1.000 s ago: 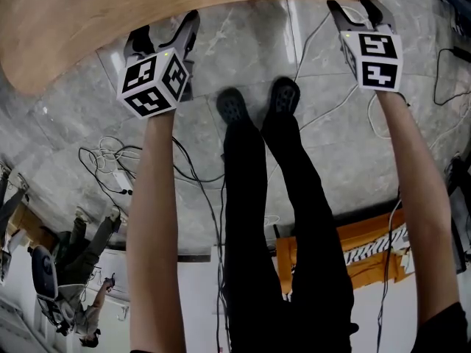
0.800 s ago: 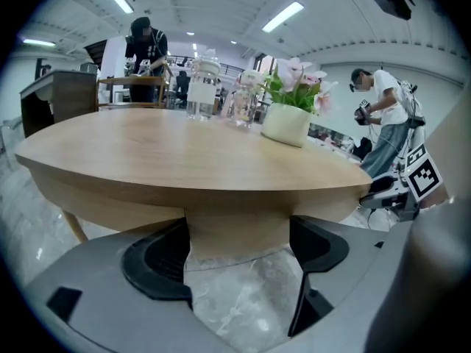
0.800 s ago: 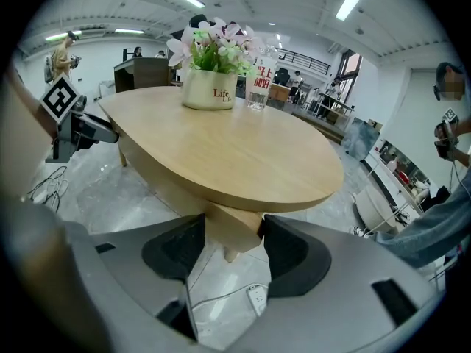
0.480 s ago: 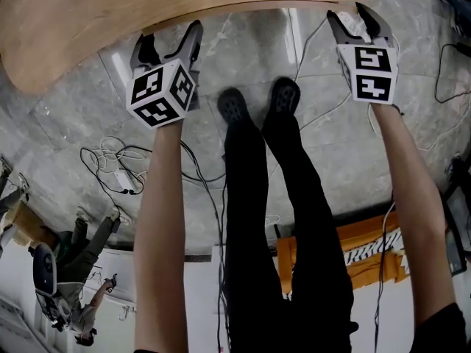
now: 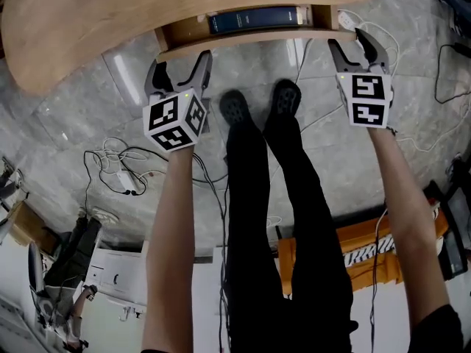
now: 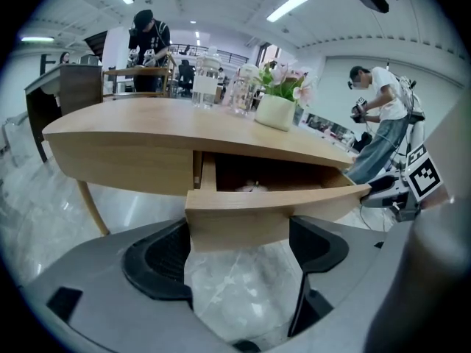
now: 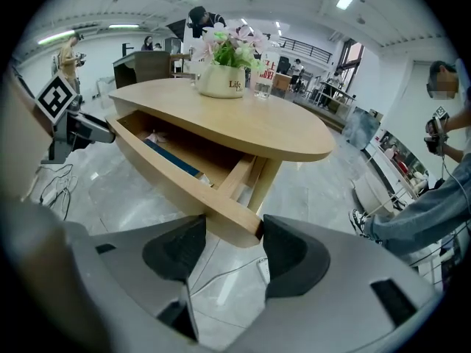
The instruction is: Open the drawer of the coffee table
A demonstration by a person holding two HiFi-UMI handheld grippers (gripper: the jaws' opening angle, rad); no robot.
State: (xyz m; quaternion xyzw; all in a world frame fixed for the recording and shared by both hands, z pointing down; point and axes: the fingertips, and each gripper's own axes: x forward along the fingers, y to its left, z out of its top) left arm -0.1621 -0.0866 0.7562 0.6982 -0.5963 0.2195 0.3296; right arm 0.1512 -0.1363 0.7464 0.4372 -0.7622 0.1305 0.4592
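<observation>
Inspection finding: the drawer [image 5: 243, 41] now stands partly out from beneath the coffee table [image 5: 110, 13] top. Half a second ago only the table's unbroken edge showed there, and both grippers have come back toward the person with it. The left gripper [image 5: 180, 68] has its jaws closed on the left end of the drawer front, the wooden panel filling the space between its pads in the left gripper view [image 6: 239, 245]. The right gripper [image 5: 351, 46] likewise clamps the right end of the front, which sits directly between its pads in the right gripper view [image 7: 234, 245]. Beyond both sets of jaws the opened cavity is exposed, with a blue book [image 5: 254, 19] lying inside along the front. A pale item deeper in cannot be identified. Assessment: the pull is under way and working, and the drawer appears square to the table. It looks only partly extended, so a further even draw on both ends would likely finish the task.
</observation>
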